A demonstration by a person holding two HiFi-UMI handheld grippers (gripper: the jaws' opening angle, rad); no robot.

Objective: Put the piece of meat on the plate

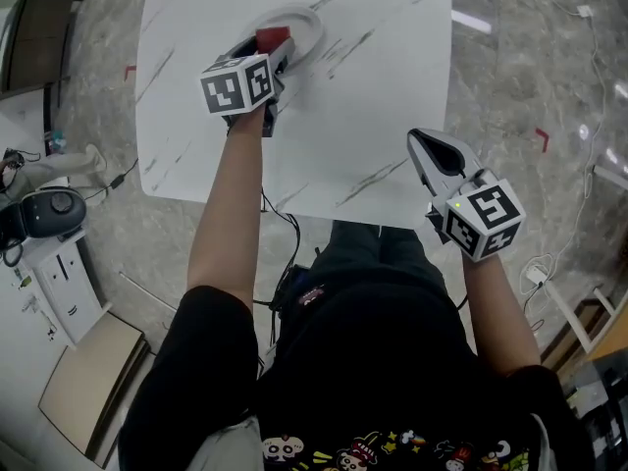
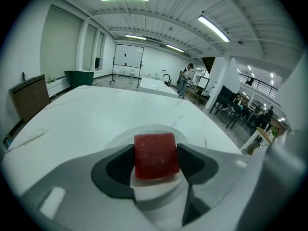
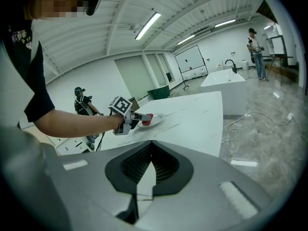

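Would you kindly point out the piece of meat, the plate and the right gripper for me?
piece of meat (image 2: 155,155), left gripper view, on its red front face.
plate (image 1: 314,23), head view, on its bare far rim.
right gripper (image 1: 418,141), head view, at its closed tips.

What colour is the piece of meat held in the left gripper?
Deep red. The piece of meat shows best in the left gripper view, clamped in the left gripper above the white plate.

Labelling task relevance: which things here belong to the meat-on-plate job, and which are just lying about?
Job:
- red block of meat, shut in left gripper
- round white plate
- white marble-look table

Lying about:
- right gripper, shut, empty
- black floor cable
- beige board
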